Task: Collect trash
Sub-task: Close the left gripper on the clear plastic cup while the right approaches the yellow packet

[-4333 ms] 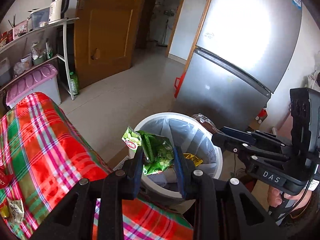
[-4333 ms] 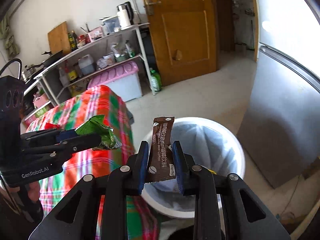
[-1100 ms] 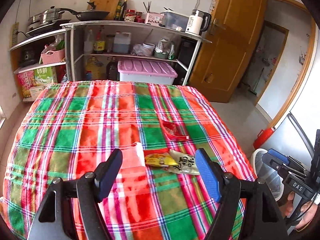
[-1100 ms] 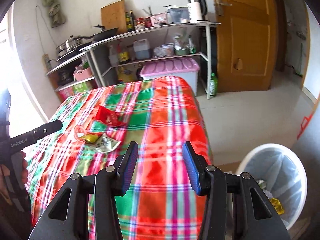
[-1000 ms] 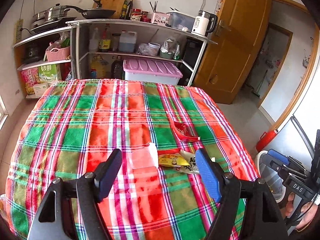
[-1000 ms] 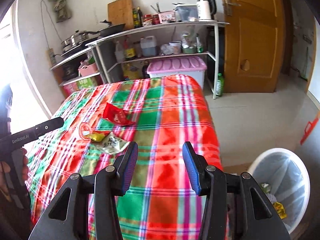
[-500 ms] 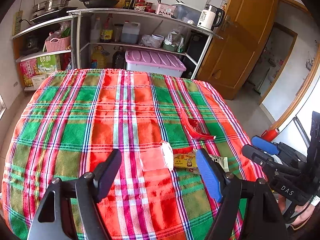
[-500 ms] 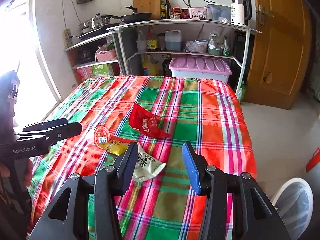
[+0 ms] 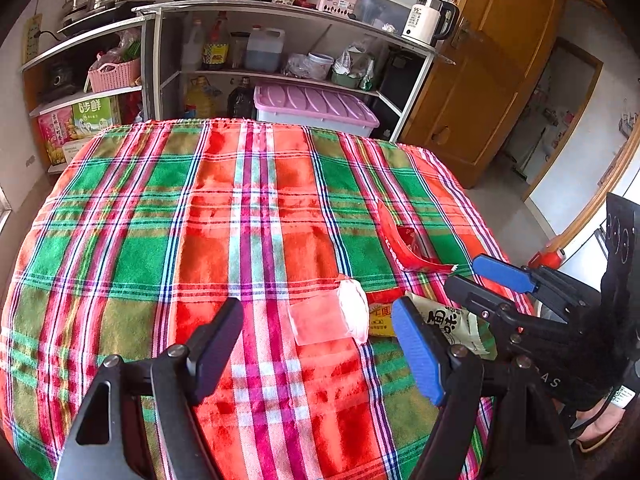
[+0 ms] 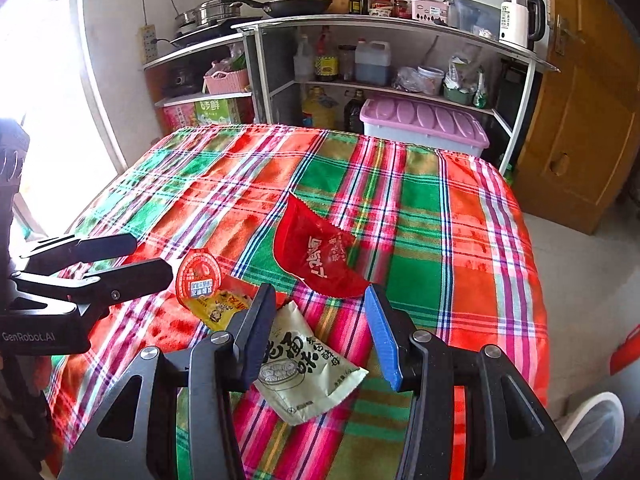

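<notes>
With both wrappers binned, you have swung back over the tabletop (image 9: 120,208): left gripper (image 9: 316,344) and right gripper (image 10: 320,330) empty, fingers apart, cup (image 9: 328,314) at 12 o'clock, sachet (image 10: 308,372) next.

A red, green and pink plaid tablecloth (image 10: 440,216) is seen; a red wrapper (image 10: 320,256) and a pale green packet (image 10: 308,376) are laid on it.

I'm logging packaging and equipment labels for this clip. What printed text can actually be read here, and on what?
"GenRobot.AI": left gripper body.
"55": white kettle.
"AS": end of a cut-off label on the right gripper body.
Cream wrapper, red wrapper, round cup lid, green shelf box: Chinese characters, too blurred or distorted to quote.
</notes>
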Available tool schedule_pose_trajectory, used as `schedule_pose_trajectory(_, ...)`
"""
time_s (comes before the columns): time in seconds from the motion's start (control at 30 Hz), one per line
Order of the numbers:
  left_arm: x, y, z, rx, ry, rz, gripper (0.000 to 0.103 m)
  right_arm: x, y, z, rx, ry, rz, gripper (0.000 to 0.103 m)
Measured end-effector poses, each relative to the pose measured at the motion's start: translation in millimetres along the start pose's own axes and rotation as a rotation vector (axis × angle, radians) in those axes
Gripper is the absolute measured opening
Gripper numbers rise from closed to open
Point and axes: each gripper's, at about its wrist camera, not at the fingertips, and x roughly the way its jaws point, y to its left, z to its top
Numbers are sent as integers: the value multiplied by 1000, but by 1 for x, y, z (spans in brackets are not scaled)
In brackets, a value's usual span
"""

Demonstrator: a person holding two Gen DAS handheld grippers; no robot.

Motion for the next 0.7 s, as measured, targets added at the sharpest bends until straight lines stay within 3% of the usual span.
schedule_pose_trajectory(0.2,9,3,1,15,25,20,78,-5,7,-9,1,1,93,48)
schedule_pose_trajectory(0.5,21,11,-2,-14,59,4,77,-5,11,-10,-16,1,75,48)
schedule_pose_trajectory(0.7,25,11,-3,-11,68,-9,51,-5,6,-9,7,4,77,47)
